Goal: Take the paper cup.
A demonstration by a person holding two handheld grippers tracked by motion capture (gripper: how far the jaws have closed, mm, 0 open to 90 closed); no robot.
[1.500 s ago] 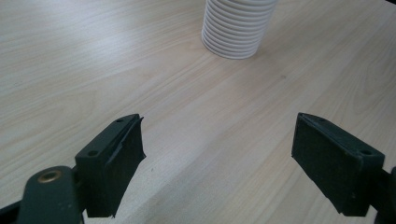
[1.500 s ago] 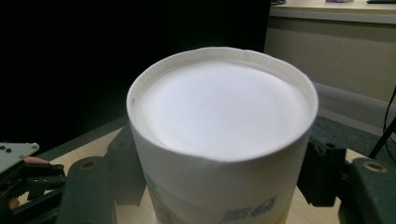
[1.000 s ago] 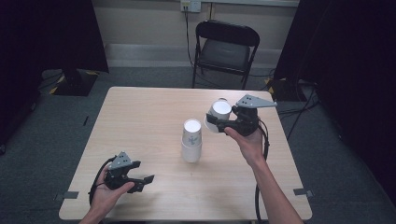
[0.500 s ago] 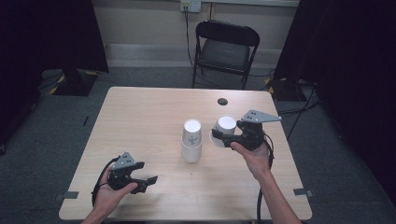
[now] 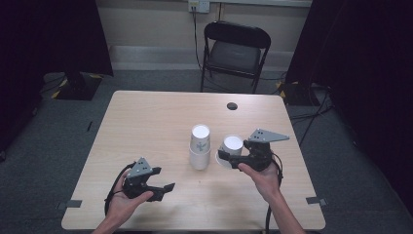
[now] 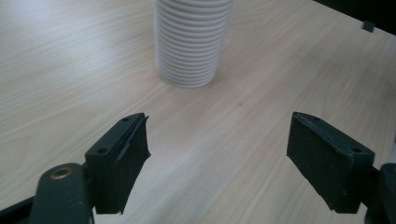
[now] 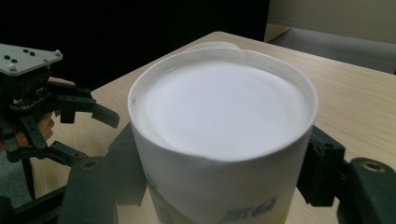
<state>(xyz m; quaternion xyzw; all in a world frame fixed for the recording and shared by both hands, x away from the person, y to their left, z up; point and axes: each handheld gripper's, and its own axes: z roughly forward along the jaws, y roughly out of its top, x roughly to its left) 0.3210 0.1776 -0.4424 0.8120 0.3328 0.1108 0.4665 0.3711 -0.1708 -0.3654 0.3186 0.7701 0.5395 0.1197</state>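
A stack of two white paper cups stands mouth-down at the table's middle; its ribbed lower cup rises just ahead of my left gripper. That left gripper is open and holds nothing, low over the front left of the table. My right gripper is shut on another white paper cup, held mouth-down just right of the stack, its rim close to the tabletop. In the right gripper view this cup sits between the jaws, with the left gripper beyond it.
The wooden table has a small dark hole near its far edge. A black folding chair stands behind the table. Dark curtains hang at both sides.
My right gripper has come down and nearer with the cup, from above the table to beside the stack. My left gripper has shifted a little to the right.
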